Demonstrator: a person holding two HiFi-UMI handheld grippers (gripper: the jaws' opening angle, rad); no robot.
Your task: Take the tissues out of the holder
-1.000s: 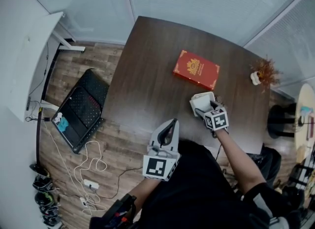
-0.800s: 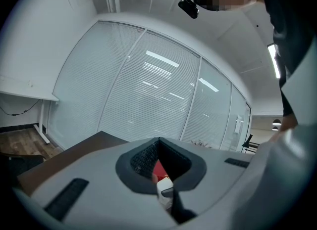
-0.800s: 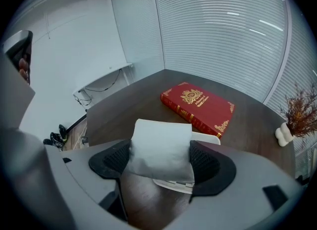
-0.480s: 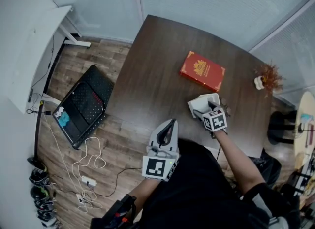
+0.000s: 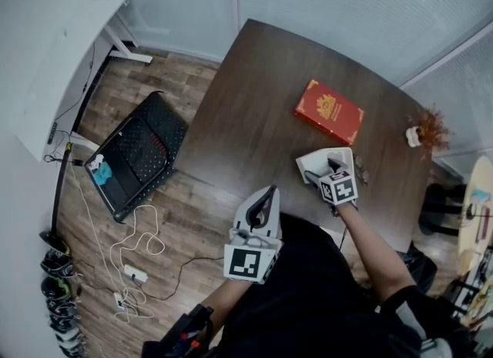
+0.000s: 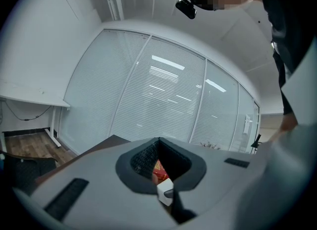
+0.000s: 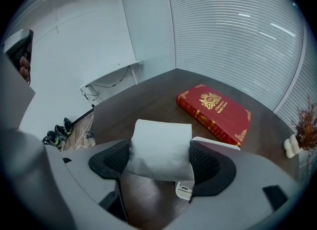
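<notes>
Right gripper view is showing the right gripper (image 7: 161, 161) clenching the white folded tissue wad (image 7: 161, 145) just over the white plastic holder (image 7: 218, 146) on the dark wooden table (image 7: 148, 100), so I am judging a straight, slow lift best, while the left gripper (image 5: 266, 199) is hanging closed and empty.

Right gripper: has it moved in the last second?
No. Against the tissue holder, the right gripper sits at the same near edge, shut on a tissue.
</notes>
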